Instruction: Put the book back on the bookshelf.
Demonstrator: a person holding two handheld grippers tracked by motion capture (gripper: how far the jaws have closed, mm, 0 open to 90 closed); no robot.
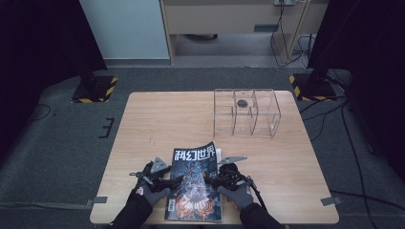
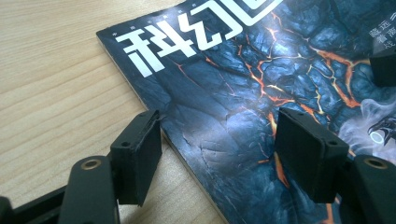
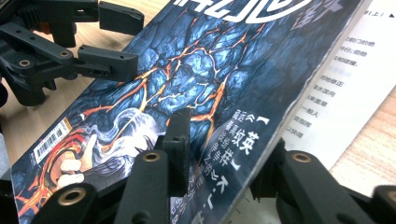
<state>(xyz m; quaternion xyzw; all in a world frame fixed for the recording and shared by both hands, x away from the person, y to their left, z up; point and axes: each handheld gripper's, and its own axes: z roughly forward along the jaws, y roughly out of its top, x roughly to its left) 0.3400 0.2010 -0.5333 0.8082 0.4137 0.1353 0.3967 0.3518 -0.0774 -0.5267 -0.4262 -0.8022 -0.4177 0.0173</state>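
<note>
A magazine (image 1: 195, 183) is being handled by two hand-held grippers at the lower centre of a wooden table (image 1: 157, 119).

At lower left of the high view, the left gripper (image 1: 173, 182) is held wide, its jaws straddling the magazine's spine edge — nothing is gripped. At lower right, the right gripper (image 1: 208, 179) has its jaws set either side of the lifted front cover; whether it is pinched cannot be told. The cover could be creased or torn if pulled while the spine is unheld. Counted: one magazine, two grippers, one clear acrylic rack (image 1: 246, 112) at upper right.
</note>
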